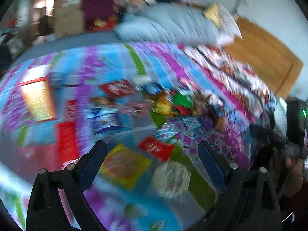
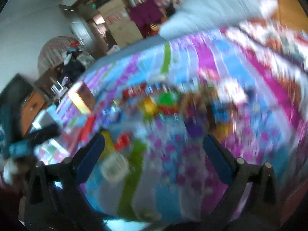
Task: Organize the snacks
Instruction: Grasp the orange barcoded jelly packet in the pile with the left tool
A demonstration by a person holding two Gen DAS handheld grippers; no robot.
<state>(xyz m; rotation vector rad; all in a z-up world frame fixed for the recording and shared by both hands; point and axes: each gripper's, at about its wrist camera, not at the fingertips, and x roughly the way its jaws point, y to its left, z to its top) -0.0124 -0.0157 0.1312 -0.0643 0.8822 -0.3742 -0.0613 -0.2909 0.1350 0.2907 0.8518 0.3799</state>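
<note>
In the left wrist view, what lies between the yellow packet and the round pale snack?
Only bare bedspread; the yellow packet and round pale snack lie apart.

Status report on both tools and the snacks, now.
Left tool open, empty. Right tool open, empty. Snack packets scattered on colourful patterned bedspread, untouched. Nothing in the way; frames blurred.

Home bedroom: quilted bed (image 1: 119,61), pillow (image 1: 169,25)

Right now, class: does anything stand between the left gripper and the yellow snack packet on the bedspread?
Nothing visible does. The left gripper is open and empty above the yellow packet.
</note>
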